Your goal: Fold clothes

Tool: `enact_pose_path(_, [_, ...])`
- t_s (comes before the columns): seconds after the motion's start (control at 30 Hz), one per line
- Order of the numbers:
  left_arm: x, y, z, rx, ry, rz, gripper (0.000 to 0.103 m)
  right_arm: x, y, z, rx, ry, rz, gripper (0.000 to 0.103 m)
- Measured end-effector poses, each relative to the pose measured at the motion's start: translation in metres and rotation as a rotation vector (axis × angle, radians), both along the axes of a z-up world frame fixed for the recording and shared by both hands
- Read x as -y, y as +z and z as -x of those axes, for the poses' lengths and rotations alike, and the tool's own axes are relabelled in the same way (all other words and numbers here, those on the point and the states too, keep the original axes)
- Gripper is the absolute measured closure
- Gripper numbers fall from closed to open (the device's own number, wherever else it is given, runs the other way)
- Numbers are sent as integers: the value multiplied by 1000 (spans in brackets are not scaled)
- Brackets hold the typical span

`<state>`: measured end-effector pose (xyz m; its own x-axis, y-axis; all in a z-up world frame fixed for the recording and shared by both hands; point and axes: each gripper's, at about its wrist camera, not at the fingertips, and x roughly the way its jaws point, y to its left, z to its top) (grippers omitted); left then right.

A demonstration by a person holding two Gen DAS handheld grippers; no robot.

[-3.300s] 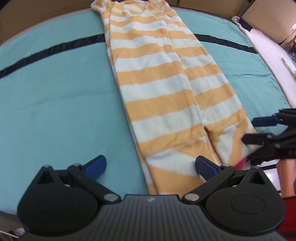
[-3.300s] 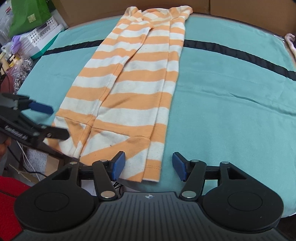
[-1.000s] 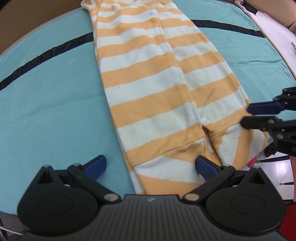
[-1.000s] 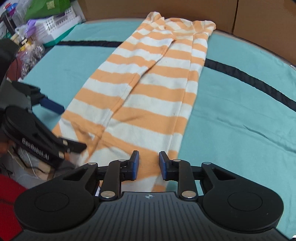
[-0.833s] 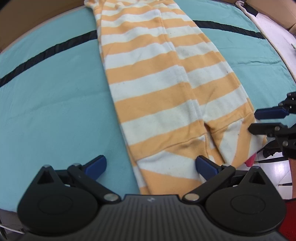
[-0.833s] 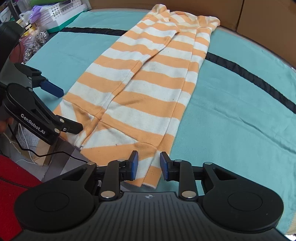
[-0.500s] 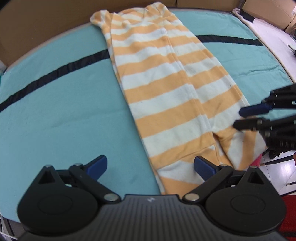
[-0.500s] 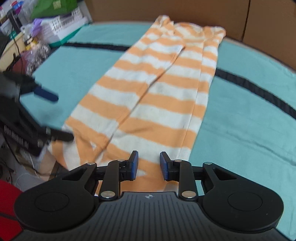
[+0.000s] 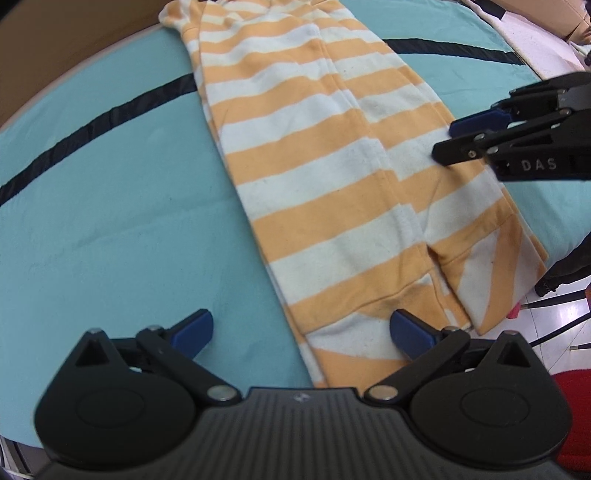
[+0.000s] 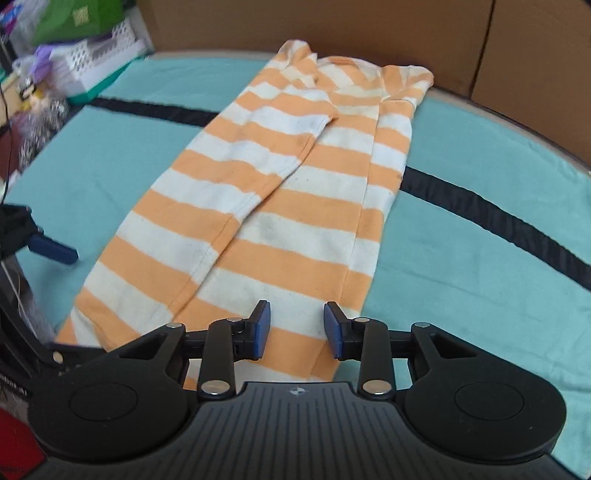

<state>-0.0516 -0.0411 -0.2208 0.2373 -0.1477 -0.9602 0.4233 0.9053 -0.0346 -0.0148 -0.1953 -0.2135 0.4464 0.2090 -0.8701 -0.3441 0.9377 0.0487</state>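
An orange-and-white striped garment [image 9: 332,177] lies flat on the teal cloth [image 9: 110,206], folded lengthwise, its long axis running from the near table edge to the far cardboard wall [image 10: 369,33]; the hem overhangs the near edge. The left gripper [image 9: 301,330] is spread wide, straddling the hem's left side, holding nothing. The right gripper [image 10: 297,328] hovers over the garment's right half, fingers parted, empty.

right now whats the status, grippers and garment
Left gripper open, empty. Right gripper partly open, empty. Orange-and-white striped garment flat on teal cloth, unfolded lengthwise. Nothing in the way.
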Motion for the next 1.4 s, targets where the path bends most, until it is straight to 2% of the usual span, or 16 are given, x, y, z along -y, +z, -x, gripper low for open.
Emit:
enact_pose_path(0.1, [-3, -1, -1, -18, 23, 11, 1, -3, 14, -19, 83, 18, -21, 68])
enact_pose_path(0.23, [-2, 0, -4, -33, 2, 9, 1, -18, 10, -79, 137, -18, -42, 68])
enact_pose_path(0.33, [-2, 2, -5, -33, -20, 9, 1, -15, -9, -102, 105, -7, 18, 66])
enact_pose_path(0.47, [-7, 11, -5, -13, -60, 31, 1, -2, 4, -99, 112, -43, -21, 66])
enact_pose_path(0.63, [-11, 26, -10, 42, -128, 54, 1, -41, 14, -129, 180, -51, -70, 67])
enact_pose_path(0.73, [-12, 32, -15, 94, -187, 57, 1, -61, -7, -145, 141, -32, 0, 76])
enact_pose_path(0.83, [-16, 36, -16, 138, -246, 67, 2, -62, 6, -143, 155, -57, -10, 79])
enact_pose_path(0.97, [-16, 42, -16, 175, -319, 126, 1, -76, 22, -149, 203, -97, -59, 72])
enact_pose_path(1.1, [-5, 43, -18, 194, -380, 151, 1, -105, -3, -173, 153, -55, 26, 73])
enact_pose_path(1.17, [1, 42, -20, 190, -381, 161, 1, -110, -10, -175, 154, -19, 58, 71])
enact_pose_path(1.33, [15, 40, -29, 166, -316, 178, 1, -106, 2, -184, 188, 31, 13, 71])
enact_pose_path(1.4, [23, 36, -35, 157, -291, 158, 2, -102, 3, -190, 197, 42, -5, 70])
